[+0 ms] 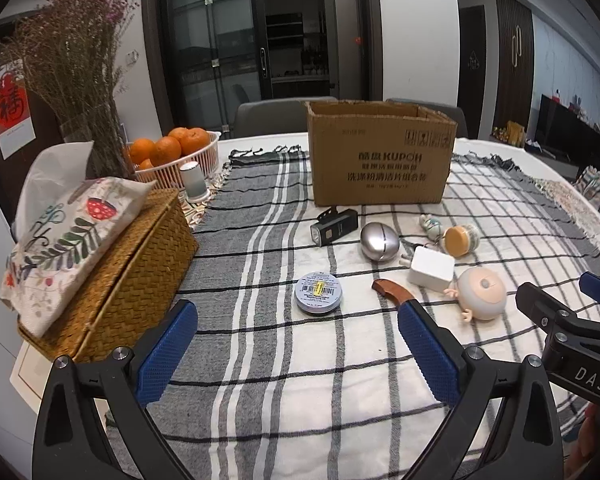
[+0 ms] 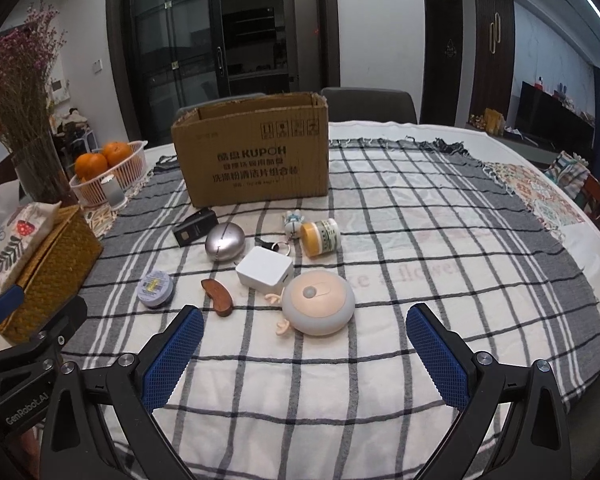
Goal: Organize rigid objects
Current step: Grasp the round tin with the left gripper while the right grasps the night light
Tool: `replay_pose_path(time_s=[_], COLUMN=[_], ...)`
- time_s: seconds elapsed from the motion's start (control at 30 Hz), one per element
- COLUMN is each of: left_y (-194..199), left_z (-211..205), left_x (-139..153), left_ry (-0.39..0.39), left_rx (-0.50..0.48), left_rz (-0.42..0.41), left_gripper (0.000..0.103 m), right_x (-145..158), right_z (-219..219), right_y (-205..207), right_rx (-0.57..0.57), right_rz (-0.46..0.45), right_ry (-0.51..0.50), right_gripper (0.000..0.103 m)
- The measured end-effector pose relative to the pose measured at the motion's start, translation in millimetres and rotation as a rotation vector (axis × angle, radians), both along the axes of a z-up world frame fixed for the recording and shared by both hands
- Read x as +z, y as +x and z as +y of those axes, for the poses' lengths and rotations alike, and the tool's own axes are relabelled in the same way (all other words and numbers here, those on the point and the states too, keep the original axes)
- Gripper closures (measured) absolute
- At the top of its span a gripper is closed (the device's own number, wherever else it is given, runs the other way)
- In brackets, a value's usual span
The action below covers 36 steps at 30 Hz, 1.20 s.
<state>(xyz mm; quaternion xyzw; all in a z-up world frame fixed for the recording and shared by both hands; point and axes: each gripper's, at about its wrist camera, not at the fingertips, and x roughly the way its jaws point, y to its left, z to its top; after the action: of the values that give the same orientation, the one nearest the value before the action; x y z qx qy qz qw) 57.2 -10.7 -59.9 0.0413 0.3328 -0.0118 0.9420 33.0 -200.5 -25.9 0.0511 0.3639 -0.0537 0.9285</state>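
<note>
cardboard box point(image 2: 252, 156) stands behind a smooth metal egg point(image 2: 224, 241).

Ahead of the right gripper point(image 2: 304, 344) on the tablecloth point(image 2: 420, 240): round toy point(image 2: 320, 308) nearest, charger point(image 2: 265, 270) behind it, comb point(image 2: 219, 295) and tin point(image 2: 156, 289) to the left, cardboard box point(image 2: 256, 152) farthest back.
</note>
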Motion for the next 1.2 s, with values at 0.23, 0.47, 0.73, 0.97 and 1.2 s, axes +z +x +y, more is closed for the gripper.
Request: replay_pose_path(time_s=[0.23,0.47,0.73,0.97,1.2], left_y=[25.1,47.1,73.2,93.8,105.6], left_z=[-4.9,-7.0,-6.1,-10.4,-12.5], left_x=[-19.4,-41.7,-65.3,-81.3,-89.5], left_ry=[0.012,0.033,0.037,0.032,0.043], left_rx=[-0.003,-0.002,-0.003,-0.009,-0.012], left_rz=[0.036,0.066,0.099,0.142,0.164], left_gripper=[0.004,0.012,0.018,0.023,0.032], right_x=[-22.6,-49.0,-71.5,-86.6,-94.4], right_z=[-6.2,-9.4,-4.7,-4.4,-5.2], right_y=[24.6,49.2,72.1,85.7,93.9], right_rx=[-0.011,-0.020,-0.012,-0.013,-0.004], right_rz=[0.052,0.120,0.173,0.213,0.237], right_ry=[0.003,-0.007,-0.041,-0.065,-0.063], right_gripper=[0.001,0.002,0.003,0.011,0.017])
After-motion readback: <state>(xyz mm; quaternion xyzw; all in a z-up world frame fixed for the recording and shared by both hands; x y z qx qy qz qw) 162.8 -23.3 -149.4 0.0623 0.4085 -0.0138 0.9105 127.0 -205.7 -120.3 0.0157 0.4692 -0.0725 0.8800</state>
